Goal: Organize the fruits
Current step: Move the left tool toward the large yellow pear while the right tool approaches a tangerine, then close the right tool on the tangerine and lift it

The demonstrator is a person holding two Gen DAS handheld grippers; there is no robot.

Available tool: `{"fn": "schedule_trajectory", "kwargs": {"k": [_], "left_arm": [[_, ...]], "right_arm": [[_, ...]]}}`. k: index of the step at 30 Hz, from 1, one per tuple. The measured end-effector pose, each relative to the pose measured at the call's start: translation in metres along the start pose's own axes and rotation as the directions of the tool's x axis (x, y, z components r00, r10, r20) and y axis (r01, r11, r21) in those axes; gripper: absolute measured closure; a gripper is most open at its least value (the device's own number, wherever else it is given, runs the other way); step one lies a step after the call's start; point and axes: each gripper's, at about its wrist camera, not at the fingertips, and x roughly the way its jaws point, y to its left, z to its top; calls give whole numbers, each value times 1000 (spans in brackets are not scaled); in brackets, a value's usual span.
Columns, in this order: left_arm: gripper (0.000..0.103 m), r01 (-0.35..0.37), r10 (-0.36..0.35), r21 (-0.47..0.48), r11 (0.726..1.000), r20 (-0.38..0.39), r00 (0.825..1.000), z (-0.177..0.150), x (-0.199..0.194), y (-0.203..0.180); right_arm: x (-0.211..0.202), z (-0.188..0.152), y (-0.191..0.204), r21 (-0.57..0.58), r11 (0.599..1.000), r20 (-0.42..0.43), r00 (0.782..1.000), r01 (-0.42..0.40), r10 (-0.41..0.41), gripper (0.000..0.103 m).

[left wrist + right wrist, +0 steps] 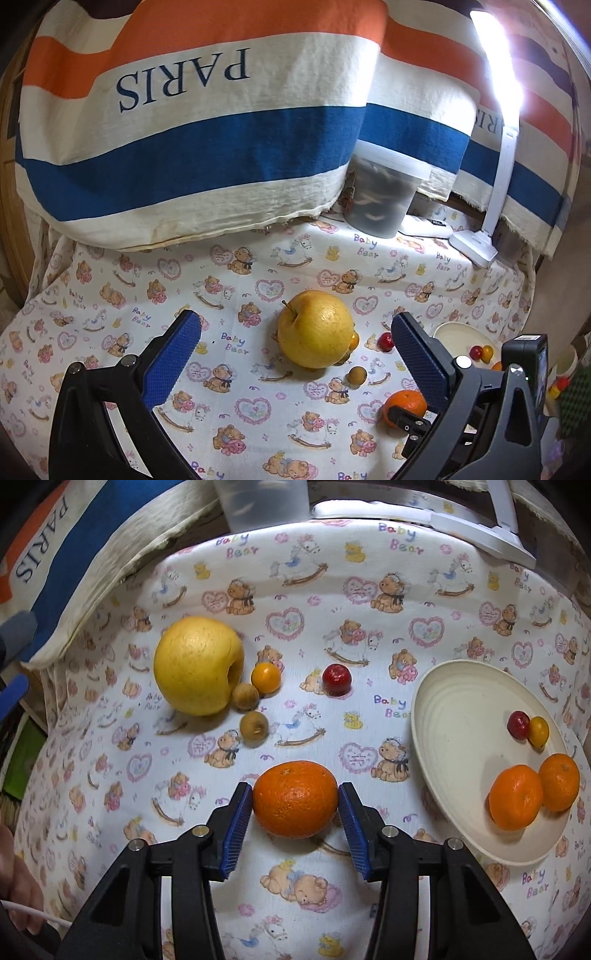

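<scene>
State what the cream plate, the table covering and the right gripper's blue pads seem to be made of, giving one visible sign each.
Plate: probably matte plastic or melamine; even cream surface with faint moulded rings, no glaze shine.
Table covering: printed cotton-like cloth; visible weave and soft folds.
Right gripper pads: likely rubber or soft plastic; fine ribbed texture, gripping the mandarin.
</scene>
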Motion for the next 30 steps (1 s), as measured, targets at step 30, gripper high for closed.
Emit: {"fn": "schedule_trajectory", "kwargs": {"k": [30], "left_arm": [[1,-39,39,35,999,12,999,-7,10,-2]], "right_arm": [[-44,-15,-28,-71,996,378,926,47,-17,52]]}}
